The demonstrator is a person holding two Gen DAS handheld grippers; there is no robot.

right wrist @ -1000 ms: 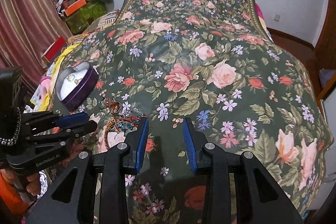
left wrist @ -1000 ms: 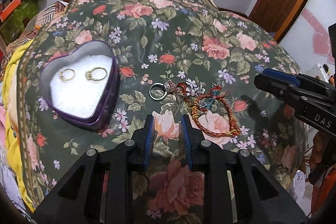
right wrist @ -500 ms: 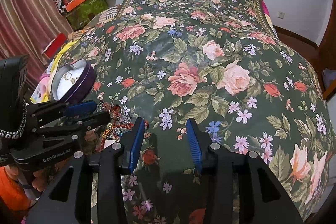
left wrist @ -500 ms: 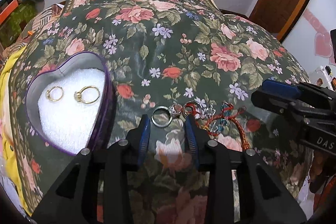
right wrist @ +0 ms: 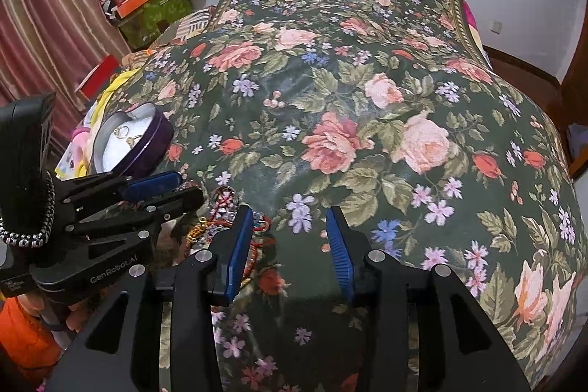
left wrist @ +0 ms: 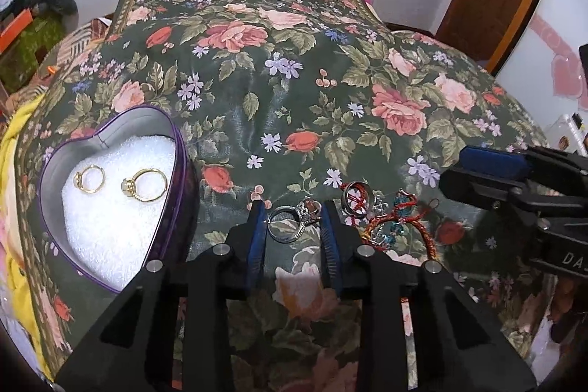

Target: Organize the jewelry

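the left gripper (left wrist: 292, 219) is closing around a silver ring (left wrist: 290, 223) lying on the floral bedspread (left wrist: 294, 90), pads not yet touching it. its side reads "genrobot.ai". left of it, a heart-shaped box (left wrist: 110, 193) holds two gold rings (left wrist: 119, 180). the right gripper (right wrist: 290, 237) hangs open over bare fabric, printed "da".

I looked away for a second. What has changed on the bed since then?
The left gripper came forward to straddle the silver ring; its jaws are closing, not yet gripping. The two gold rings in the heart box and the right gripper stayed put.
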